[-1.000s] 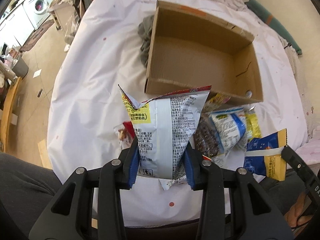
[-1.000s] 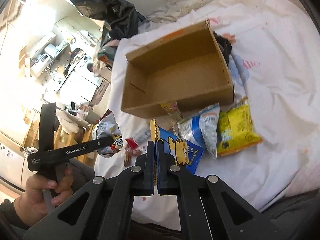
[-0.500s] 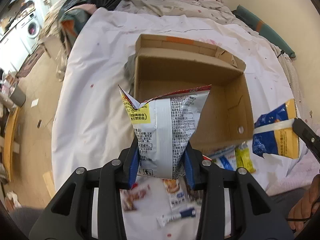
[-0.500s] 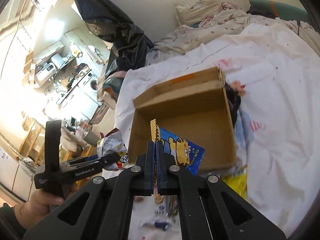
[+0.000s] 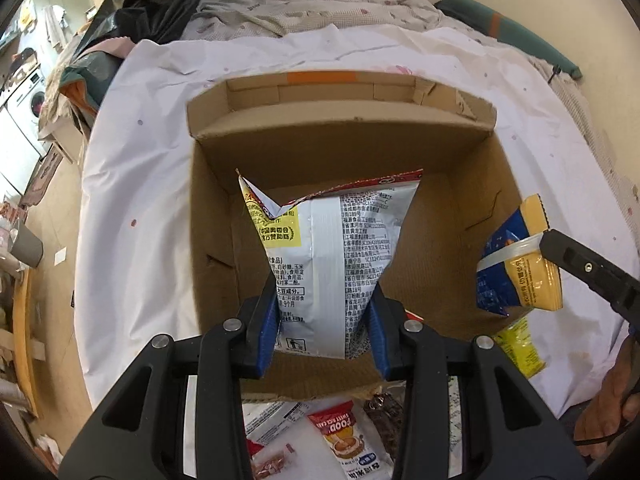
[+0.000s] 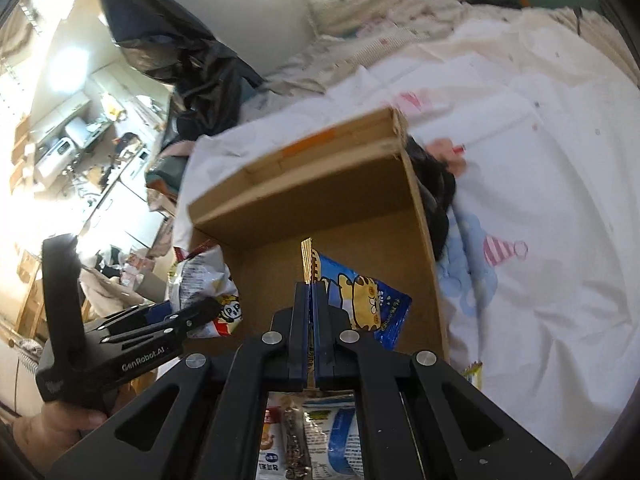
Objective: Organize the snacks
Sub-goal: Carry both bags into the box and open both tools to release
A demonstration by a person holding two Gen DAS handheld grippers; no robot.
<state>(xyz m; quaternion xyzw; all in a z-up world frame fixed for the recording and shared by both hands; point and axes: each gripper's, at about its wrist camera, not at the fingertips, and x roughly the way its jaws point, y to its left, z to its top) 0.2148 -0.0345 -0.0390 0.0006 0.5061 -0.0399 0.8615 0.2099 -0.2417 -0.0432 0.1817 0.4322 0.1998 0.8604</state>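
Nothing lies yet in the brown cardboard box (image 5: 436, 216). Left gripper (image 5: 323, 320) clamps a silver-white snack bag (image 5: 332, 256) over it; right gripper (image 6: 311, 340) pinches a blue cat-print packet (image 6: 362, 296) at its right. Several snack packets (image 5: 348, 436) wait near.

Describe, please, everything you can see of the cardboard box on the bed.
The cardboard box is brown corrugated board, open-topped, with an orange tape strip on its far flap, slits in its side walls and a ragged near edge. It sits on the white bedsheet, looking empty inside. The silver snack bag and blue snack packet are held over it.
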